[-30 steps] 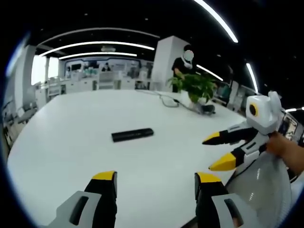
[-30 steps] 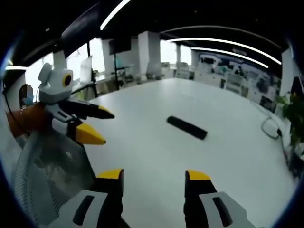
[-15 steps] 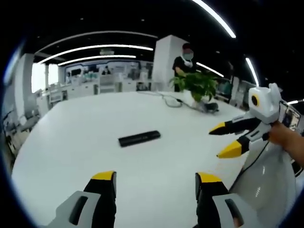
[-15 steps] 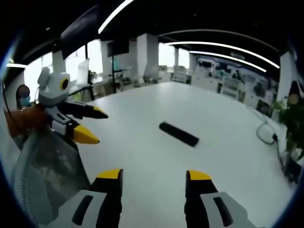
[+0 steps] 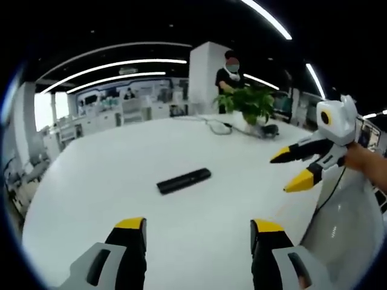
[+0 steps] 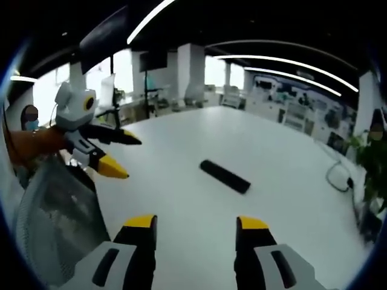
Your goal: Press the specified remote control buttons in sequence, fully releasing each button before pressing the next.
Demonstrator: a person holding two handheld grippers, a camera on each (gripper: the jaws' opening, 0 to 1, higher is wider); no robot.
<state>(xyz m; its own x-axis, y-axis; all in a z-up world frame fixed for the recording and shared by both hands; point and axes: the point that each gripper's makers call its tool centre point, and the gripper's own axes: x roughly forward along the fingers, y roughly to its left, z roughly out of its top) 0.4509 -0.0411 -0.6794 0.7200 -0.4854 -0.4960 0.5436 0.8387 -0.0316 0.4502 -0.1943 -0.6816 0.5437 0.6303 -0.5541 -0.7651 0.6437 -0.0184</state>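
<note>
A black remote control (image 5: 184,180) lies flat on the white table (image 5: 109,163), well beyond my left gripper (image 5: 198,226), whose yellow-tipped jaws stand open with nothing between them. In the right gripper view the same remote control (image 6: 225,176) lies ahead of my right gripper (image 6: 196,222), also open and holding nothing. My right gripper (image 5: 294,167) enters the left gripper view from the right, above the table's edge. My left gripper (image 6: 120,153) comes into the right gripper view from the left, held by a person's hand.
A potted plant (image 5: 248,106) and cables (image 5: 219,127) sit at the table's far side, a person (image 5: 230,77) standing behind them. A mesh chair back (image 6: 57,217) is at the near left in the right gripper view. Desks fill the background.
Both views have shifted slightly with the hands. The remote control now sits a little nearer the middle of each view; both grippers stay open and away from it.
</note>
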